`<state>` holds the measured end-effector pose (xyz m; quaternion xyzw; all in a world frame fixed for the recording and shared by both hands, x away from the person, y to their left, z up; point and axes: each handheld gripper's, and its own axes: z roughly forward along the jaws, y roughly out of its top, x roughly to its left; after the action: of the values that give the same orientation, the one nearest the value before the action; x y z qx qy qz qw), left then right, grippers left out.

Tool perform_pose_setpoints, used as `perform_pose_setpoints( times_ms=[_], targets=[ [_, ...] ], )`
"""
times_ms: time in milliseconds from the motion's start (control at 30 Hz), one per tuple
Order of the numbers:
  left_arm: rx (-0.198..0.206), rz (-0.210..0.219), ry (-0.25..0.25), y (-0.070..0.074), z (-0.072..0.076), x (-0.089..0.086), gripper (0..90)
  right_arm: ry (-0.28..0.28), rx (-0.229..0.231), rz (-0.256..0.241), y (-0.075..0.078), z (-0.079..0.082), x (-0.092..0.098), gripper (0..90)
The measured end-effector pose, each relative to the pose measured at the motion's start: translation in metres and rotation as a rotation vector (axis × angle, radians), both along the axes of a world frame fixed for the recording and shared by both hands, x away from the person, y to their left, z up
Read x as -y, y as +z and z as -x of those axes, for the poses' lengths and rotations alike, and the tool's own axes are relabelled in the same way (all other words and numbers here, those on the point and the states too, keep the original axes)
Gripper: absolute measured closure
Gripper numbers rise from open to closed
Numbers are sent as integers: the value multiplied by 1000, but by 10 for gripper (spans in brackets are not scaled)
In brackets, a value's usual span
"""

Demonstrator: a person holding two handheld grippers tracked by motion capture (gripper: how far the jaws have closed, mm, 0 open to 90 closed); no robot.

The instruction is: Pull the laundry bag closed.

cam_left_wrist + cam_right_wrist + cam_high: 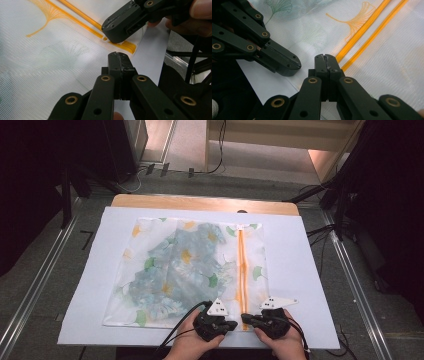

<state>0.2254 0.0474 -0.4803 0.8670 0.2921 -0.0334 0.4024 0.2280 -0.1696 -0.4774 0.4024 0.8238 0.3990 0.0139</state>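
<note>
A white mesh bag (252, 255) printed with ginkgo leaves lies flat on a white sheet (305, 285). A blue-green flowered cloth (185, 270) shows through the mesh. An orange zipper (242, 270) runs from the far edge to the near edge. My left gripper (232, 324) and right gripper (244, 318) meet tip to tip at the zipper's near end. In the left gripper view my own jaws (118, 56) are shut just short of the zipper end (127, 46), where the right gripper (125, 22) rests. In the right gripper view my jaws (325, 58) are shut beside the zipper (364, 27), with the left gripper (282, 62) to their left.
The sheet covers a wooden table (200, 202) whose far edge shows. Metal rails (350, 270) run along both sides on the floor. Dark stands and cables (345, 195) sit at the far right and far left.
</note>
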Motion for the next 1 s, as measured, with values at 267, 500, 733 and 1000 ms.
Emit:
perform_pose_setpoints(
  times_ms=[267, 500, 733, 1000],
  targets=[
    [39, -24, -11, 0, 4, 1, 900, 4, 32, 4, 3, -3, -1, 900],
    [16, -5, -7, -1, 2, 0, 900, 15, 12, -16, 2, -10, -1, 900],
    [-9, 19, -5, 1, 0, 7, 900, 12, -11, -27, 0, -7, 0, 900],
    [9, -8, -26, 0, 0, 13, 900, 1, -8, -24, -1, -6, 1, 900]
  ],
)
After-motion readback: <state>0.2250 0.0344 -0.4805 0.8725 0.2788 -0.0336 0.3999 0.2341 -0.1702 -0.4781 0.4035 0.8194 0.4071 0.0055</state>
